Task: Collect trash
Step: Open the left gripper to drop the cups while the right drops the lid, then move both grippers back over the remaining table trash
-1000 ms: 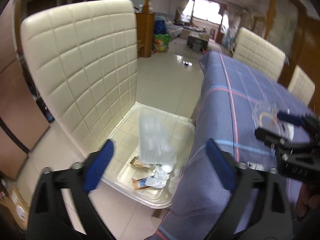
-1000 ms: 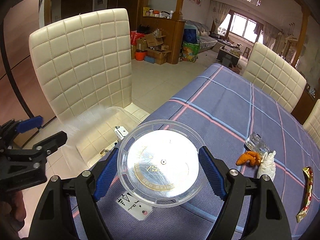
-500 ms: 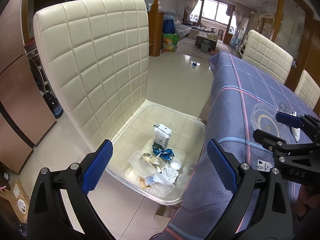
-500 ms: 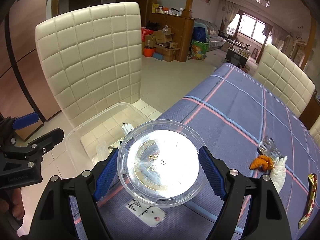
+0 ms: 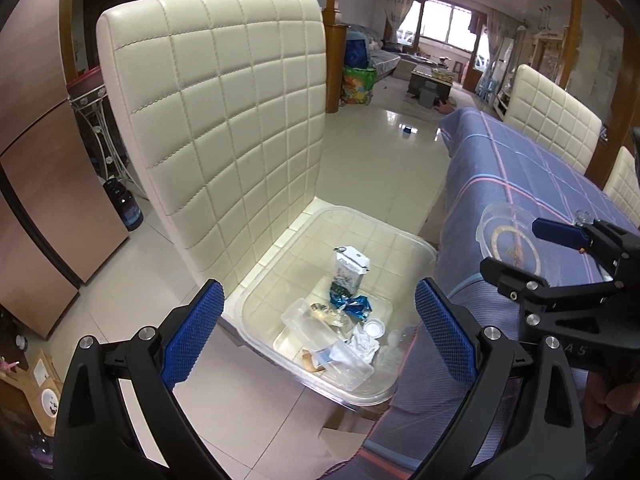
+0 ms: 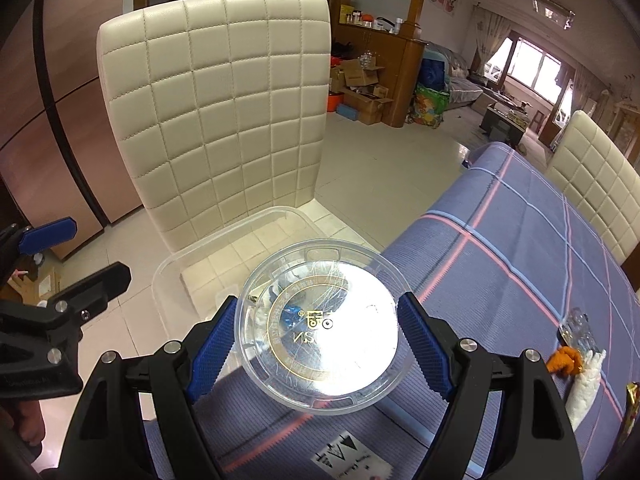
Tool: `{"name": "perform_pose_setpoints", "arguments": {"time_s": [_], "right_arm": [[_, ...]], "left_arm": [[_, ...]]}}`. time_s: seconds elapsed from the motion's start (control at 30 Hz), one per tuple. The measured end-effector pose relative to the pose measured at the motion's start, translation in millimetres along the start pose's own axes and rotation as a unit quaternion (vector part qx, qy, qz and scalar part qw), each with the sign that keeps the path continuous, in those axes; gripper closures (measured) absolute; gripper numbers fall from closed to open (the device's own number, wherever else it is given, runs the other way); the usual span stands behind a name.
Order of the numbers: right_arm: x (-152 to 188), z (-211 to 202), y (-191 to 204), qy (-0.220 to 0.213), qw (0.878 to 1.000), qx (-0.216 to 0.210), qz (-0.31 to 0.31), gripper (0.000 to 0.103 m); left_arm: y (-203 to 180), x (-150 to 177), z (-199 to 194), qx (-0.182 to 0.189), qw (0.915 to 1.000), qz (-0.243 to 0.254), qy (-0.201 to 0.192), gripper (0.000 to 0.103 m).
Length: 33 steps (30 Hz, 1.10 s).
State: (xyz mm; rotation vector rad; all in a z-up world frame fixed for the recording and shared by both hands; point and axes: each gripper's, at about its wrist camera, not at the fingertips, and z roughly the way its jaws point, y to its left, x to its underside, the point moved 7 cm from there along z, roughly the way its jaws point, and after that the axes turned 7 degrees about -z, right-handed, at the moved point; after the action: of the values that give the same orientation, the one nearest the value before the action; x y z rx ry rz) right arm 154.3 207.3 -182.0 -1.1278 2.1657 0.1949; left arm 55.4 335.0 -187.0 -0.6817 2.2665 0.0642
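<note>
A clear plastic bin point(image 5: 416, 244) sits on the cream chair seat and holds trash: a white carton point(image 5: 350, 270), a blue wrapper point(image 5: 352, 304), clear containers. My left gripper point(image 5: 316, 332) is open and empty above the bin's near side. My right gripper point(image 6: 316, 344) is shut on a round clear plastic lid point(image 6: 324, 332) and holds it over the table edge, reaching over the bin point(image 6: 192, 256). The lid also shows in the left wrist view point(image 5: 508, 240).
The blue plaid tablecloth point(image 6: 520, 248) bears an orange scrap point(image 6: 564, 360), a white crumpled piece point(image 6: 586, 388), a clear wrapper point(image 6: 578, 330), a gold wrapper point(image 6: 630, 408) and a white label point(image 6: 352, 456). The cream chair back point(image 5: 224, 128) rises behind the bin.
A clear container dropped from my open left gripper into the bin and settled there. My right gripper moved left with the lid, from over the table to the edge above the bin.
</note>
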Motion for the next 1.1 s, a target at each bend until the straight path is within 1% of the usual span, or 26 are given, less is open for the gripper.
{"name": "perform_pose_setpoints", "arguments": {"time_s": [0.07, 0.17, 0.2, 0.23, 0.3, 0.37, 0.4, 0.67, 0.77, 0.9, 1.03, 1.1], "right_arm": [[-2, 0, 1, -0.003, 1.000, -0.007, 0.000, 0.025], [-1, 4, 0, 0.006, 1.000, 0.010, -0.008, 0.024], [-1, 5, -1, 0.008, 1.000, 0.011, -0.008, 0.023], [0, 7, -1, 0.011, 1.000, 0.008, -0.008, 0.017], [3, 8, -1, 0.014, 1.000, 0.011, -0.013, 0.012], [4, 7, -4, 0.011, 0.999, 0.028, -0.015, 0.012], [5, 6, -6, 0.010, 0.999, 0.030, -0.012, 0.012], [9, -2, -17, 0.012, 1.000, 0.016, 0.019, 0.011], [14, -7, -19, 0.014, 0.999, 0.010, 0.032, 0.011], [23, -22, -28, 0.009, 0.999, 0.021, 0.046, 0.011], [36, -43, -44, 0.002, 0.997, 0.041, 0.061, 0.011], [47, -57, -56, -0.001, 0.996, 0.059, 0.069, 0.011]], "left_arm": [[4, 0, 1, 0.001, 1.0000, -0.006, 0.003, 0.008], [7, 1, 4, 0.002, 0.9999, -0.013, 0.006, 0.008], [7, 1, 5, 0.003, 0.9999, -0.013, 0.007, 0.008], [6, 2, 6, 0.003, 0.9999, -0.013, 0.009, 0.008], [5, 2, 8, 0.003, 0.9999, -0.012, 0.011, 0.008], [5, 3, 9, 0.005, 0.9998, -0.012, 0.014, 0.008], [4, 3, 9, 0.005, 0.9998, -0.012, 0.013, 0.008], [-4, 4, 4, 0.011, 0.9998, -0.007, 0.015, 0.008], [-12, 6, 1, 0.015, 0.9997, 0.003, 0.017, 0.008], [-29, 7, -9, 0.026, 0.9993, 0.023, 0.015, 0.008], [-50, 11, -20, 0.041, 0.9983, 0.040, 0.012, 0.007], [-64, 14, -26, 0.052, 0.9973, 0.050, 0.012, 0.007]]}}
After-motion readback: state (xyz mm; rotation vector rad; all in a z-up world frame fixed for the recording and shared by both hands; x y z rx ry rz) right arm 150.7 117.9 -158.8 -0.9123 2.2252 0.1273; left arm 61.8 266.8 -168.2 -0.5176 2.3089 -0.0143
